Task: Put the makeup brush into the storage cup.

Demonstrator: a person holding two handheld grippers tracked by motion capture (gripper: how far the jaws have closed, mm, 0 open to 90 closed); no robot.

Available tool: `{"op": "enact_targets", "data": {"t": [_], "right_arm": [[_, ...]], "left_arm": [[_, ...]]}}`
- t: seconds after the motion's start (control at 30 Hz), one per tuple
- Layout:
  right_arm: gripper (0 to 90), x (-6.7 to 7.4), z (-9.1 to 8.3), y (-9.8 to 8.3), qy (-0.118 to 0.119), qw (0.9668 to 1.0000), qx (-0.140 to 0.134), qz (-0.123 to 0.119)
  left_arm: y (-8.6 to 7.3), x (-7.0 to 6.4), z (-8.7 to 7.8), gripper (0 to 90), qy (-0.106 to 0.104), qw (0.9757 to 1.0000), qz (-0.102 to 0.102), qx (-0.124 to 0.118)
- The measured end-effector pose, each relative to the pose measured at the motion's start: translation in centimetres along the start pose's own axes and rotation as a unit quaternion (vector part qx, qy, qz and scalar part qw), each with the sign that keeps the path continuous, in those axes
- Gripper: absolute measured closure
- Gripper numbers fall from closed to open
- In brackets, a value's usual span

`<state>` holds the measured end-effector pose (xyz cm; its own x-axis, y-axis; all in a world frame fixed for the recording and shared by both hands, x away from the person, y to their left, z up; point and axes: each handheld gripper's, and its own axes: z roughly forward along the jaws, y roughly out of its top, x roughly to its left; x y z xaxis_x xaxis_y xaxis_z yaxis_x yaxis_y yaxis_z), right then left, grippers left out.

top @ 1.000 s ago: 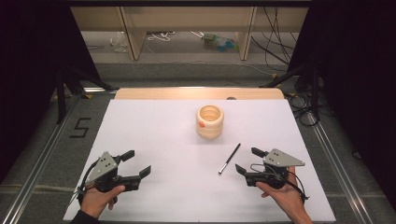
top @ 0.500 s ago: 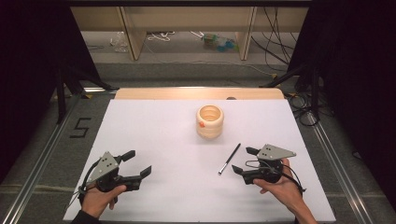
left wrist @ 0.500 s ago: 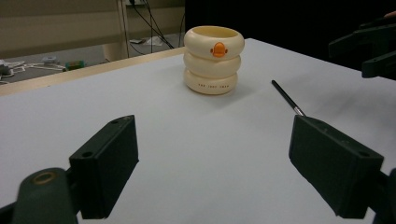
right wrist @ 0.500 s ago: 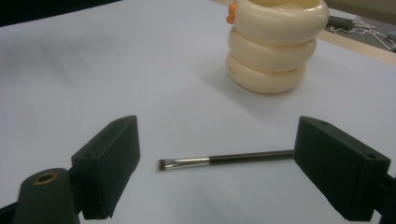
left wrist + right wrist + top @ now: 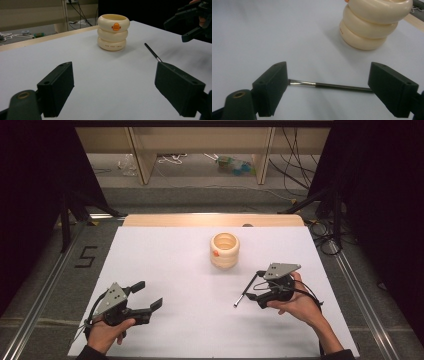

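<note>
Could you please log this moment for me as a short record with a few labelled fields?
Surface: white table
Work item: thin black makeup brush lying flat on the table
Container: cream ringed cup with an orange mark, upright, beyond the brush
Right gripper: open, jaws either side of the brush, not closed on it
Left gripper: open, holding nothing, near the table's front left

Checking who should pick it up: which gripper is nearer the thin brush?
Right. The right gripper hangs open right at the brush; the left gripper rests far across the table.
</note>
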<state>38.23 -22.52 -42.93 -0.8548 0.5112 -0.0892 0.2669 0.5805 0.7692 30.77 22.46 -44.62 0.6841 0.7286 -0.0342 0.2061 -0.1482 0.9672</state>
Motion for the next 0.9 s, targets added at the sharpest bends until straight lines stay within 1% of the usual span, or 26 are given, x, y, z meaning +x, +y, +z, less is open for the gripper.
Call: {"op": "enact_targets", "data": {"t": [0.03, 0.17, 0.2, 0.23, 0.27, 0.3, 0.33, 0.4, 0.43, 0.5, 0.53, 0.57, 0.63, 0.73, 0.83, 0.87, 0.9], "right_arm": [[18.7, -0.2, 0.1, 0.2, 0.003, 1.0, 0.002, -0.003], [19.3, -0.7, 0.3, 0.9, 0.01, 0.9998, 0.01, -0.016], [19.9, -0.8, 0.4, 1.0, 0.014, 0.9996, 0.014, -0.02], [21.3, -1.1, 0.5, 1.2, 0.021, 0.9992, 0.018, -0.029], [21.4, -1.2, 0.7, 1.3, 0.024, 0.999, 0.021, -0.03], [20.9, -1.4, 0.9, 1.4, 0.027, 0.9988, 0.026, -0.031], [20.8, -1.5, 1.1, 1.6, 0.031, 0.9984, 0.032, -0.033], [21.0, -1.7, 1.5, 1.7, 0.032, 0.9982, 0.036, -0.036], [21.2, -1.7, 1.8, 1.8, 0.038, 0.9977, 0.043, -0.035], [22.5, -1.9, 2.2, 1.8, 0.048, 0.9962, 0.059, -0.043], [22.9, -1.9, 2.5, 1.9, 0.051, 0.9954, 0.068, -0.045], [23.1, -2.0, 2.8, 1.9, 0.056, 0.9945, 0.075, -0.049], [23.1, -2.0, 3.2, 1.9, 0.059, 0.9936, 0.08, -0.055], [23.1, -2.1, 3.9, 2.0, 0.073, 0.9907, 0.098, -0.06], [23.2, -2.2, 4.4, 2.2, 0.079, 0.9874, 0.12, -0.067], [23.5, -2.2, 4.6, 2.2, 0.081, 0.9869, 0.12, -0.071], [23.8, -2.2, 4.7, 2.2, 0.087, 0.9861, 0.124, -0.068]], "left_arm": [[0.0, -0.1, 0.0, 15.8, 0.0, 1.0, -0.004, 0.0], [0.0, -0.1, 0.0, 15.8, -0.002, 1.0, -0.006, 0.0], [0.0, -0.2, 0.0, 15.8, -0.002, 1.0, -0.006, 0.0], [0.0, -0.2, 0.0, 15.8, -0.002, 1.0, -0.006, 0.0], [0.0, -0.1, 0.0, 15.8, -0.002, 1.0, -0.005, 0.001], [0.0, -0.2, 0.0, 15.8, -0.001, 1.0, -0.009, 0.0], [0.0, -0.1, 0.0, 15.8, -0.002, 1.0, -0.006, 0.0], [0.0, -0.1, 0.0, 15.8, -0.003, 1.0, -0.004, 0.0], [0.0, -0.1, 0.0, 15.8, -0.003, 1.0, -0.004, 0.0], [-0.1, -0.2, 0.0, 15.8, -0.006, 0.9999, -0.009, -0.002], [-0.1, -0.2, 0.1, 15.8, -0.01, 0.9999, -0.007, -0.005], [-0.1, -0.2, 0.0, 15.8, -0.009, 0.9999, -0.006, -0.003], [0.0, -0.3, 0.0, 15.9, -0.01, 0.9999, -0.006, -0.004], [0.0, -0.3, 0.0, 15.8, -0.01, 0.9999, -0.005, -0.005], [0.0, -0.3, 0.0, 15.9, -0.01, 0.9999, -0.005, -0.005], [0.0, -0.3, 0.0, 15.9, -0.01, 0.9999, -0.004, -0.005], [0.0, -0.3, 0.0, 15.9, -0.01, 0.9999, -0.004, -0.005]]}}
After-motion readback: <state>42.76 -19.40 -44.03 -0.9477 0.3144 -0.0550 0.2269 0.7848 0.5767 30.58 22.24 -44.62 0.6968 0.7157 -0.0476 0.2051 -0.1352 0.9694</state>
